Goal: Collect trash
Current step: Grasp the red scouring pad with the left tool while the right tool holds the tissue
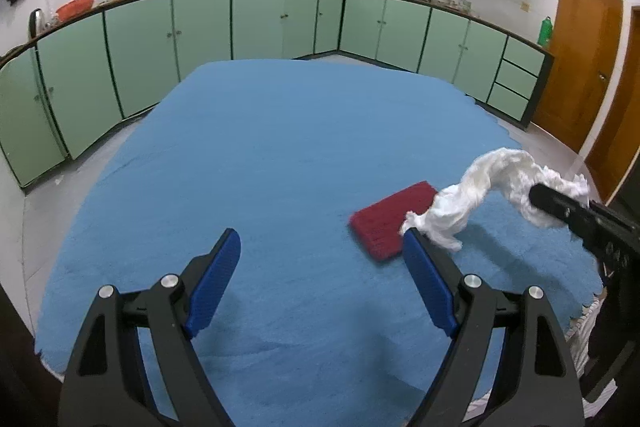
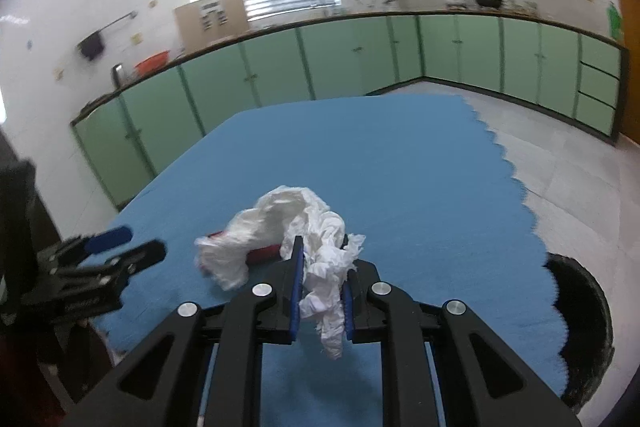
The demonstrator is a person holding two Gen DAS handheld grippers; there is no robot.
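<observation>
The blue fleece-covered bench (image 1: 280,155) fills the centre of both views and carries the work. At the lower right edge of the right wrist view a round black bin (image 2: 588,327) sits beside the bench, below its scalloped edge; I judge it the intended destination for the trash, which would explain why the paper is carried on that side.

A red rectangular scouring pad (image 1: 384,223) lies flat on the bench, right of centre in the left wrist view, untouched by either tool.

The crumpled white tissue paper (image 2: 296,227) hangs as a long twisted wad, partly draped across the near edge of the pad. It appears lifted off the bench, though whether its lower end touches the cloth cannot be told.

The right gripper (image 2: 322,287) has its jaws nearly closed, pinching the tissue between the blue pads (image 2: 296,291), with a tail hanging below them.

The left gripper (image 1: 320,283) holds nothing; its jaws stand wide apart above bare cloth. One pad tip sits just beside the tissue's loose end; contact is uncertain.
</observation>
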